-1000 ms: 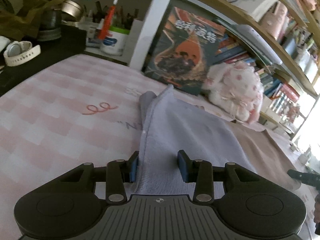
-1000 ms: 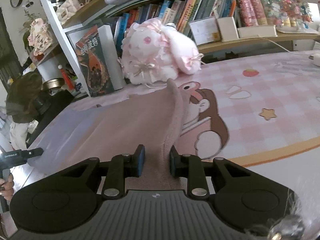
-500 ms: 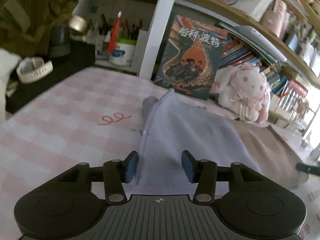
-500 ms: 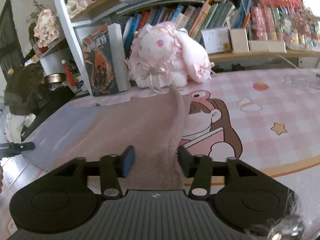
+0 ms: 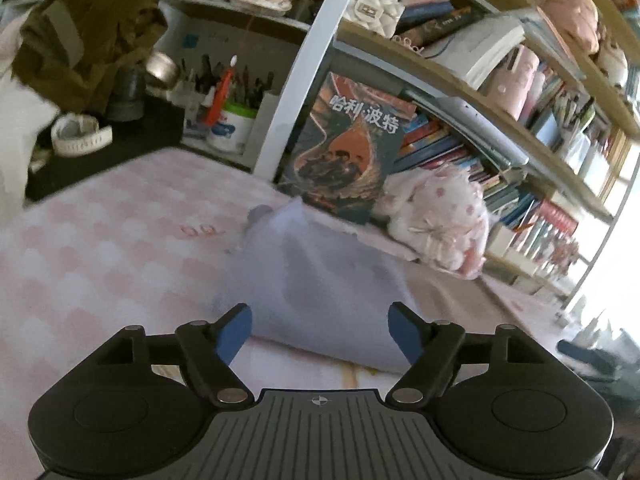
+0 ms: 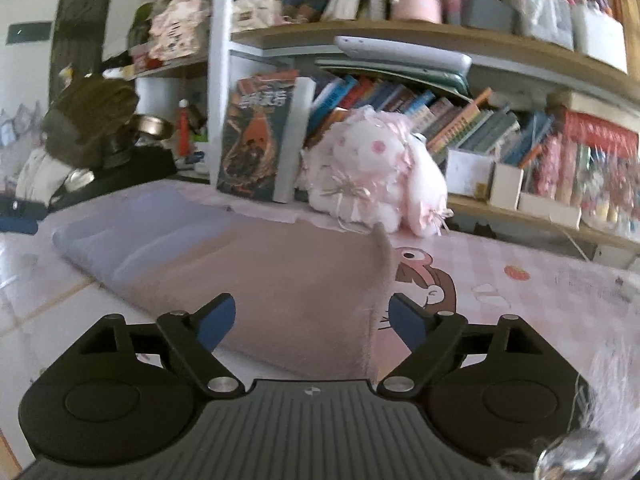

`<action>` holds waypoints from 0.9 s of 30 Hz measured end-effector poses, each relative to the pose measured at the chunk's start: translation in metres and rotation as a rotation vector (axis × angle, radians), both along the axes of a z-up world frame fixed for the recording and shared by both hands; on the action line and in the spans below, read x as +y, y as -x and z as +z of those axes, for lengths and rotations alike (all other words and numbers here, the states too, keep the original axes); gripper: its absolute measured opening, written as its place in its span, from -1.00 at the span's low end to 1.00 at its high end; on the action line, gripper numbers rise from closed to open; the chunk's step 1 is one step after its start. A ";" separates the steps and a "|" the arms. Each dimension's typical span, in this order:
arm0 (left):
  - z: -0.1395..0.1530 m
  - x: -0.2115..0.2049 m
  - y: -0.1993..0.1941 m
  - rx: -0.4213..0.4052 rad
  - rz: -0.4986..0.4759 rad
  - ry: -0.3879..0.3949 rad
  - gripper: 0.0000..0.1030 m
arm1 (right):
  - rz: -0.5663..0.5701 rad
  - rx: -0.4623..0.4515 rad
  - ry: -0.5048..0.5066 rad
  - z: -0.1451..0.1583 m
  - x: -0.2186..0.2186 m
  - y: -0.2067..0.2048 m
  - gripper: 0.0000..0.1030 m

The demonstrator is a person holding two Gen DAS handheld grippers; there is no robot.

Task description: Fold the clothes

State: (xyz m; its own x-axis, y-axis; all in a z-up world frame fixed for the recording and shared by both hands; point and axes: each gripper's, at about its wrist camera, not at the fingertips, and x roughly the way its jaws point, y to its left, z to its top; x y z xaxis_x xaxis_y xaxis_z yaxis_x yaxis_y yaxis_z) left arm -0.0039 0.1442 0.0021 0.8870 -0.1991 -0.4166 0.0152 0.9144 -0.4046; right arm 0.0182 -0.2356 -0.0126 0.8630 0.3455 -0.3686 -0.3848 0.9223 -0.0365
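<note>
folded cloth (image 6: 256,276) flat just ahead of both gaping tools

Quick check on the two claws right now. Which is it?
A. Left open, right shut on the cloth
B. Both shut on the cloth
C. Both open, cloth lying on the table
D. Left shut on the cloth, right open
C: the left claw and the right claw each show blue fingers spread wide with nothing pinched, and the cloth lies folded on the table.
</note>
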 end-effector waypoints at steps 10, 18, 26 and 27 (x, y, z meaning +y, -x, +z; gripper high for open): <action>-0.025 -0.009 -0.001 0.084 -0.005 0.199 0.51 | 0.024 -0.048 0.001 0.002 0.001 0.012 0.73; -0.037 0.001 -0.006 0.132 0.105 0.340 0.51 | 0.028 -0.053 0.005 0.002 0.003 0.014 0.75; -0.041 0.019 -0.019 0.138 0.213 0.482 0.50 | 0.031 -0.030 0.001 0.002 0.002 0.010 0.75; -0.041 0.019 -0.021 0.140 0.223 0.483 0.50 | 0.032 -0.026 0.002 0.001 0.002 0.010 0.74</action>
State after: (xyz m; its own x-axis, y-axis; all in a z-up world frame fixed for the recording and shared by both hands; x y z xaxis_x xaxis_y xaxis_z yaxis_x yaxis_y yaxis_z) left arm 0.0176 0.1631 -0.0385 0.8721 -0.2108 -0.4415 -0.2418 0.5988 -0.7635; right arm 0.0082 -0.2333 -0.0112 0.8606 0.3728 -0.3469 -0.4133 0.9093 -0.0482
